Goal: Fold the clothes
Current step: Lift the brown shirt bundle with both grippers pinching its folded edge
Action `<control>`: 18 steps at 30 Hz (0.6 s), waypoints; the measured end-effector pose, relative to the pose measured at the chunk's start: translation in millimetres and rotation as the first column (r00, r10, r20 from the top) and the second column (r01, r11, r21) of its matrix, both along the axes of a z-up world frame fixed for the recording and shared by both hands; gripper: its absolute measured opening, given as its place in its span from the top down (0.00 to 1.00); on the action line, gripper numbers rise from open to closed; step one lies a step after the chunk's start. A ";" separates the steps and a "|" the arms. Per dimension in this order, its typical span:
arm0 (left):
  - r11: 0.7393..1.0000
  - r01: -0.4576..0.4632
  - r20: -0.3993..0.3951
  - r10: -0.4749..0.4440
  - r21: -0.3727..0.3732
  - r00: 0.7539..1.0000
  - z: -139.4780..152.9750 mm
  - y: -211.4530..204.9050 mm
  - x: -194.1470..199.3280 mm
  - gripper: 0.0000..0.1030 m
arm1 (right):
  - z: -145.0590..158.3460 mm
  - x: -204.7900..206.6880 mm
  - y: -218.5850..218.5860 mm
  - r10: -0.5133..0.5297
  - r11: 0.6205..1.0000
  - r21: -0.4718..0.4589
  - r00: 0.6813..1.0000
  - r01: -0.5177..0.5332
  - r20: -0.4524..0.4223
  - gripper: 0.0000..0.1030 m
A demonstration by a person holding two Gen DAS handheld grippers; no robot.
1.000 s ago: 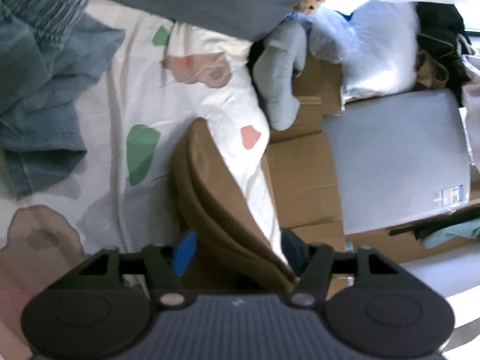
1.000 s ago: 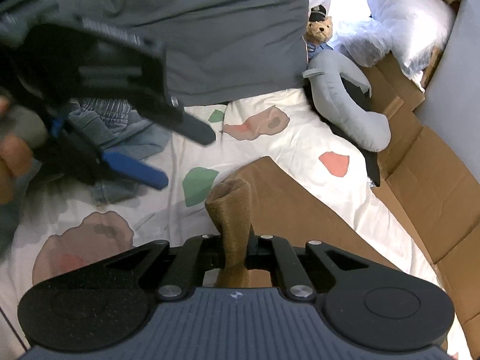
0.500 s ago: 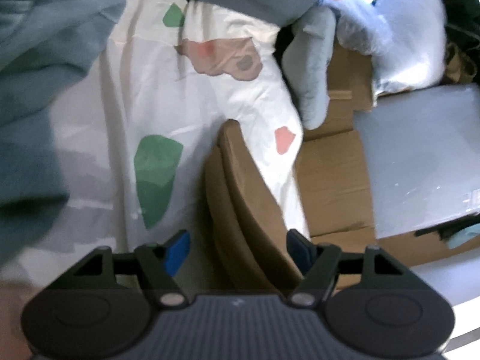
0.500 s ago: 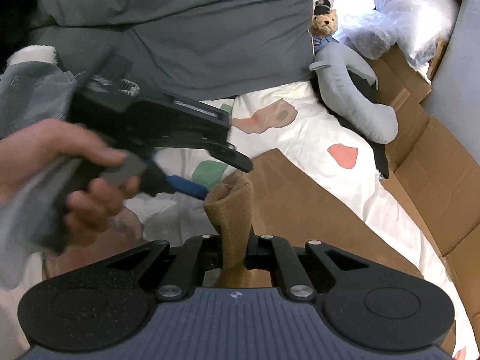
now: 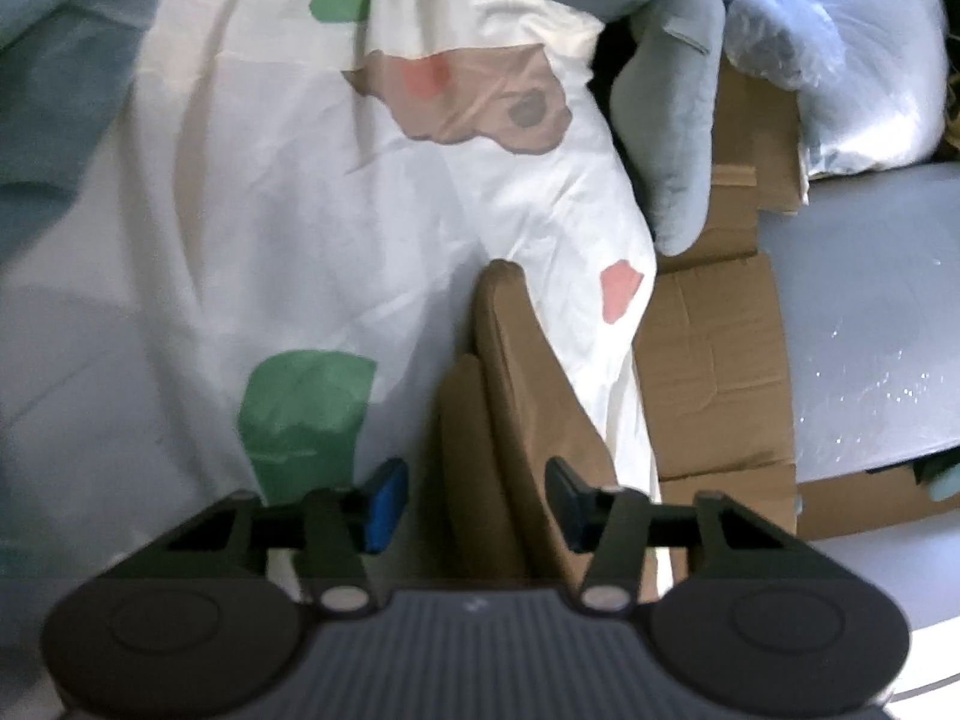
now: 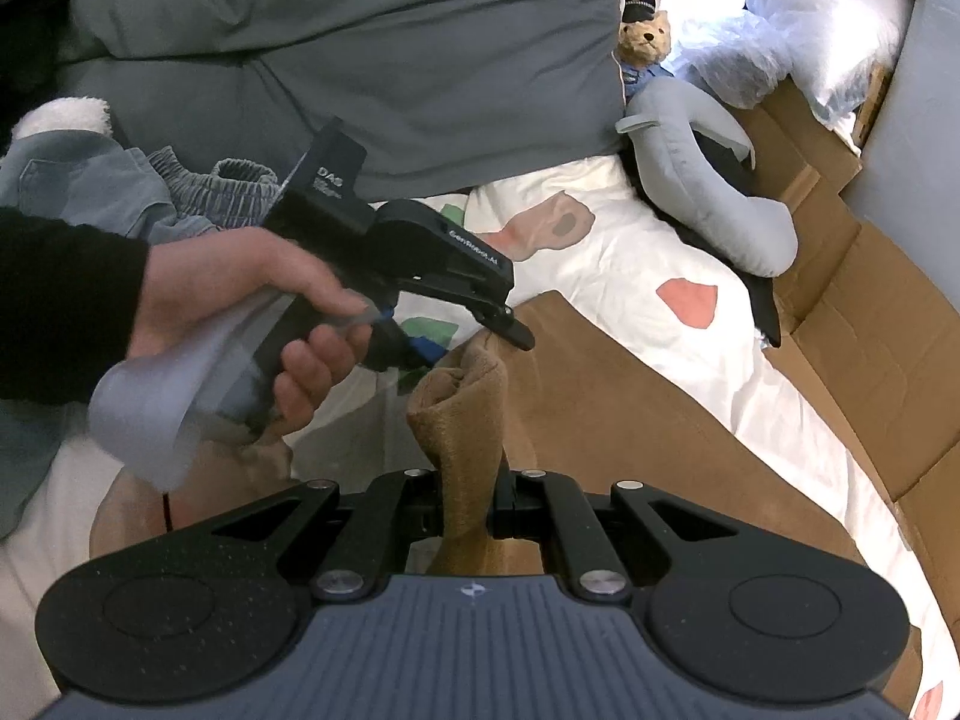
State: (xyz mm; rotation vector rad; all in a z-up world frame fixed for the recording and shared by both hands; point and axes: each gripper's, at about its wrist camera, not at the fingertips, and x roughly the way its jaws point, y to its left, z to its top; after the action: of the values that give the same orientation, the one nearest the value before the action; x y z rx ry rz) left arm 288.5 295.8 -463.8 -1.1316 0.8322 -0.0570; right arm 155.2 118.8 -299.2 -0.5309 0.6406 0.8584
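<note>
Pinching the second corner of the brown garment (image 6: pixel 462 420) on the bed (image 5: pixel 300 210)

My right gripper (image 6: pixel 468 510) clamps its bunched edge; my left gripper (image 5: pixel 474 504) is closing around the fold, pads not yet touching. I'd bite squarely, lifting clear of the denim pile (image 6: pixel 120 192), grey duvet (image 6: pixel 360 48) and cardboard (image 6: pixel 870 312).

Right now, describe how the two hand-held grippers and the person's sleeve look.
The left hand-held gripper is a black pistol-shaped tool with small white lettering on its body, a blue pad on one finger and a black one on the other. The right hand-held gripper has black linkage arms with silver rivets over a ribbed grey-blue housing. The sleeve is black.
</note>
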 end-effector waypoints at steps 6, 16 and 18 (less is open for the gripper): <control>1.000 0.024 0.016 -0.024 0.012 1.000 16.5 -4.8 7.4 0.89 | 6.1 6.5 -5.8 -0.026 0.999 0.028 0.999 0.027 -0.031 0.95; 0.997 0.052 0.091 -0.058 0.065 0.994 70.3 -33.7 23.9 0.90 | 34.4 20.9 -41.0 -0.023 0.987 0.157 0.995 0.039 -0.100 0.95; 0.996 0.051 0.097 -0.059 0.077 0.994 81.9 -42.0 28.9 0.90 | 42.0 26.5 -50.0 -0.038 0.980 0.192 0.993 0.059 -0.111 0.95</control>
State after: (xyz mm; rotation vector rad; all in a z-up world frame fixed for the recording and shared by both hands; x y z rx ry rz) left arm 317.5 253.8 -381.9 -1.0275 0.7707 -0.1263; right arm 181.7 68.8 -257.2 -0.2928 0.6563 0.8970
